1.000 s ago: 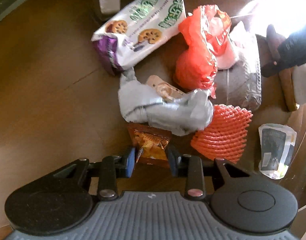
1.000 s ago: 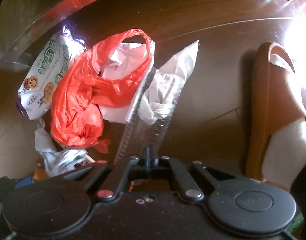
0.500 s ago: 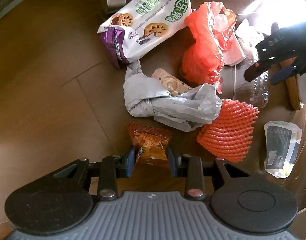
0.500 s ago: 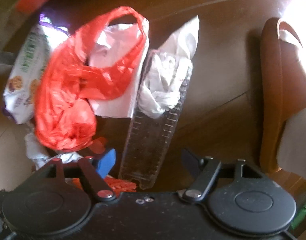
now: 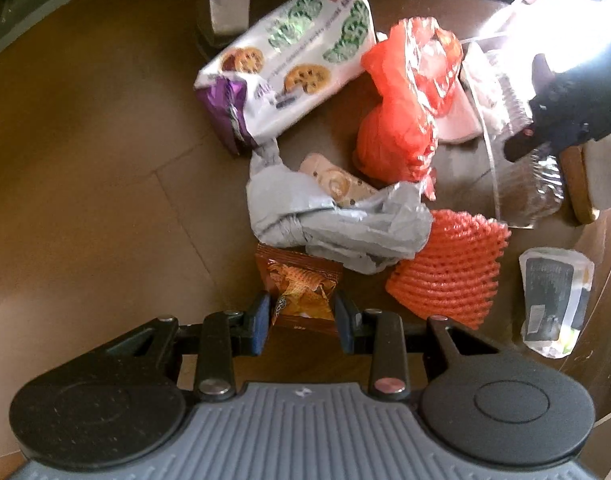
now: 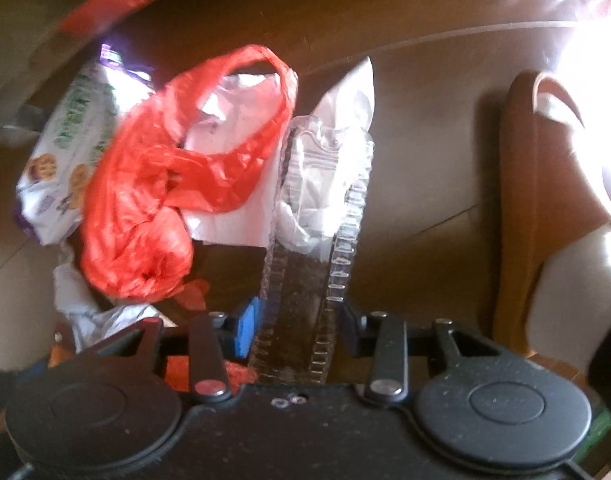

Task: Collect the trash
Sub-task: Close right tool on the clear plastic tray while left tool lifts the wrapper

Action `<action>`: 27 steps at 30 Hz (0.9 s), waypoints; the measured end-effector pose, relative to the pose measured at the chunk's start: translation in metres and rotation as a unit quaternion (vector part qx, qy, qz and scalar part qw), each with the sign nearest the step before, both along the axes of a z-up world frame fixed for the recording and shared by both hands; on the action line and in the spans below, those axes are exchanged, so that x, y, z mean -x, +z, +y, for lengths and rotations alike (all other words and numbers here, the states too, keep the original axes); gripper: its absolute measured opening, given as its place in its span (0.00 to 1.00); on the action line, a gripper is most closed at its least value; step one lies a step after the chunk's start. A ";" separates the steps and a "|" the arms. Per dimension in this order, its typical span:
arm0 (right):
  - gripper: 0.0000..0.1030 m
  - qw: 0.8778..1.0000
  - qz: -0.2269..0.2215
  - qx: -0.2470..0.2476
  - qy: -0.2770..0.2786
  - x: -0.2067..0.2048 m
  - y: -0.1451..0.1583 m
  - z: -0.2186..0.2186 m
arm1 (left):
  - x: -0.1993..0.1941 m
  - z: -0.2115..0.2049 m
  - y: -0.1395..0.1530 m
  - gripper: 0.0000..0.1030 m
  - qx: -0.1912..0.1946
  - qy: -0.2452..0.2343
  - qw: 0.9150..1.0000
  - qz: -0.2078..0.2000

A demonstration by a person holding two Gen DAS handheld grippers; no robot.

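Showing cookie pictures, green lettering unreadable: white snack bag.

Right gripper closing around clear plastic tray.

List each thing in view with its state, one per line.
left gripper: shut on the orange snack packet
right gripper: jaws just closing around the clear plastic tray, pads at its sides
red plastic bag: crumpled, lying loose
biscuit bag: lying flat
grey bag: crumpled
orange foam net: lying flat
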State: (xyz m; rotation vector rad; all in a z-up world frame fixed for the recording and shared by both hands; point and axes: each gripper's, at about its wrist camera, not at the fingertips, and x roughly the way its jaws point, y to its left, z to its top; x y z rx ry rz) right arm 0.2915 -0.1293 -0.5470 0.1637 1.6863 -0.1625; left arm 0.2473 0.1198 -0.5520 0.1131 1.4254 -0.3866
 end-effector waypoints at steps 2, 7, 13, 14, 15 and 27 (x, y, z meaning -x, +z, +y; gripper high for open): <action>0.39 1.000 -0.008 -0.005 0.010 -0.001 0.016 0.000 | -0.003 0.005 0.008 0.32 0.002 0.006 1.000 -0.005; 0.39 0.999 -0.029 -0.012 0.030 -0.001 0.060 0.000 | -0.009 0.017 0.039 0.32 0.002 0.020 0.999 -0.034; 0.39 0.994 -0.074 -0.029 0.078 0.004 0.125 0.002 | -0.011 0.036 0.095 0.32 -0.012 0.020 0.996 -0.088; 0.39 0.992 -0.081 -0.030 0.088 0.005 0.137 0.003 | -0.012 0.041 0.106 0.32 -0.015 0.023 0.995 -0.098; 0.39 0.990 -0.091 -0.028 0.100 0.008 0.151 0.006 | -0.012 0.046 0.117 0.32 -0.019 0.029 0.993 -0.109; 0.39 0.963 -0.227 -0.046 0.137 0.043 0.303 0.013 | 0.000 0.088 0.270 0.32 -0.073 0.097 0.954 -0.273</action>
